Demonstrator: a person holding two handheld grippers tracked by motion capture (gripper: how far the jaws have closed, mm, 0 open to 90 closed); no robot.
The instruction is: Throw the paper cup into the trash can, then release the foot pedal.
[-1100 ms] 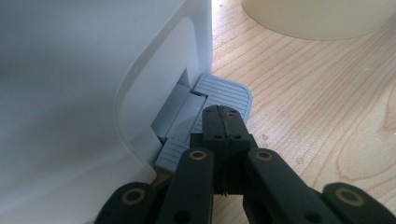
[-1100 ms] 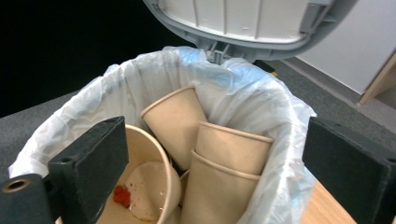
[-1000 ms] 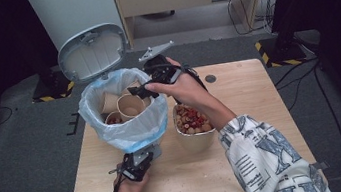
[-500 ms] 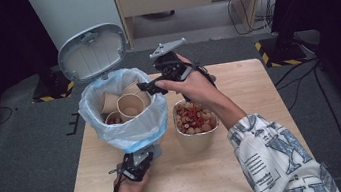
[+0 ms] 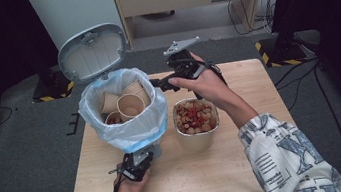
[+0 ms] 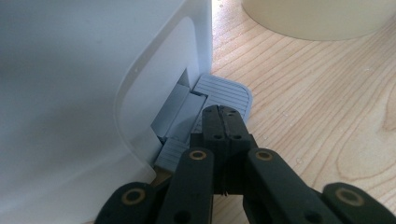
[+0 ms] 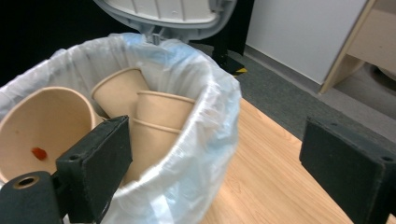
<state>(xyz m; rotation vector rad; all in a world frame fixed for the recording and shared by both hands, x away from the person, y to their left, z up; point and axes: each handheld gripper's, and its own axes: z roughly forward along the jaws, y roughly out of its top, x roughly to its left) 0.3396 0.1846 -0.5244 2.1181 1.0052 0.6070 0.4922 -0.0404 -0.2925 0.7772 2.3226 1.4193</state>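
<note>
2 shut jaws press the grey pedal [image 6: 223, 95], hidden overhead by the bin [image 5: 125, 110].

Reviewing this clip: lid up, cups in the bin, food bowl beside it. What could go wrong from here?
1. The left claw, shut, presses the grey pedal; if it slips off, the lid could drop shut.
2. The right claw hangs open by the bin bag, so its jaws might snag the plastic.
3. The full bowl stands close to the bin and the right arm could knock it.
</note>
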